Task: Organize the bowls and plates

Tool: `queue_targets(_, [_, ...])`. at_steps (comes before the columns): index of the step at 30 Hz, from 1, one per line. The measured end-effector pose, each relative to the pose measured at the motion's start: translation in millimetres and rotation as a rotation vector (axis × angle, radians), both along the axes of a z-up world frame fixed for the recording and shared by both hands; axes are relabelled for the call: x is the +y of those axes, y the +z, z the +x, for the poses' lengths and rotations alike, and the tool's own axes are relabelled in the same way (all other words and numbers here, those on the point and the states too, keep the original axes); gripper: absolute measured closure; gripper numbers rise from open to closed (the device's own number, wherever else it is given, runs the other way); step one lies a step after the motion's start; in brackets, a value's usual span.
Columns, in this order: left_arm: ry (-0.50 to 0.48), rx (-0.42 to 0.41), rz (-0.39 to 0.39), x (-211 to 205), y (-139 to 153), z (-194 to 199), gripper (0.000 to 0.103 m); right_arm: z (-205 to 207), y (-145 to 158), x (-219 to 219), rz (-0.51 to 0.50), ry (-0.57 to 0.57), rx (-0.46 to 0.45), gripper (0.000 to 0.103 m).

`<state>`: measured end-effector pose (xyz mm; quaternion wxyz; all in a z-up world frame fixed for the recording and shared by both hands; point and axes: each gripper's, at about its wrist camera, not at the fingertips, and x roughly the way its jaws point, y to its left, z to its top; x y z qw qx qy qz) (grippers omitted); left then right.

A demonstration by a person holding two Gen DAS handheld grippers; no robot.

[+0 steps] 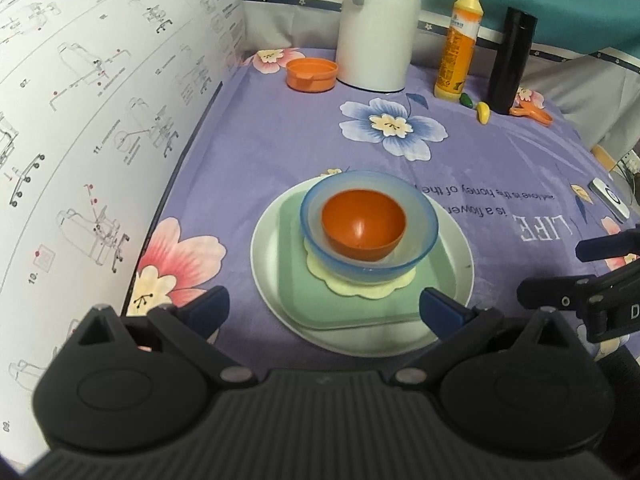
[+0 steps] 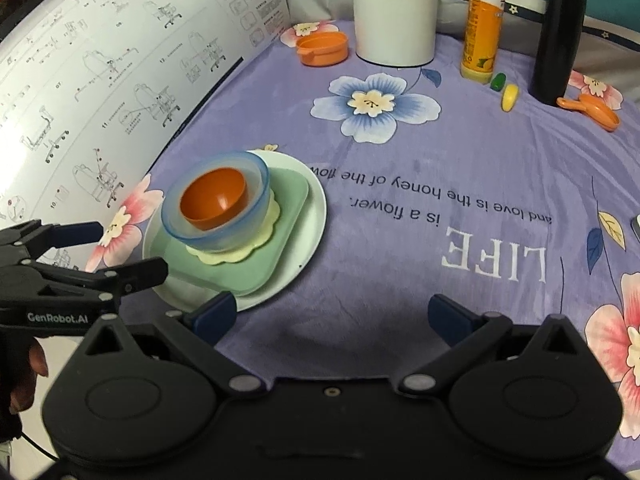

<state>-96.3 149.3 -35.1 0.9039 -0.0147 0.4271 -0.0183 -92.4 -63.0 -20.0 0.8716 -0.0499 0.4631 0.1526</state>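
Observation:
A stack stands on the purple floral cloth: a white round plate (image 1: 264,280) (image 2: 312,208), a green square plate (image 1: 304,280) (image 2: 240,272), a pale yellow scalloped saucer (image 1: 360,290) (image 2: 224,256), a translucent blue bowl (image 1: 416,216) (image 2: 224,238) and an orange-red bowl (image 1: 360,220) (image 2: 212,200) nested inside it. My left gripper (image 1: 324,308) (image 2: 132,250) is open at the plate's near rim, holding nothing. My right gripper (image 2: 332,314) (image 1: 552,270) is open over bare cloth to the right of the stack.
A large printed instruction sheet (image 1: 100,100) curls up along the left. At the back stand an orange lidded tub (image 1: 312,74), a white jug (image 1: 376,28), an orange-yellow bottle (image 1: 458,48), a black flask (image 1: 510,60) and a small orange scoop (image 2: 592,114).

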Motion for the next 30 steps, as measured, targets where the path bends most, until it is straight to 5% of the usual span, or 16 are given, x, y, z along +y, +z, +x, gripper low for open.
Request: queue_targets(30, [0.036, 0.070, 0.014, 12.0, -11.7, 8.8, 0.000, 7.9, -11.3, 2.4, -0.019, -0.006, 0.043, 0.000])
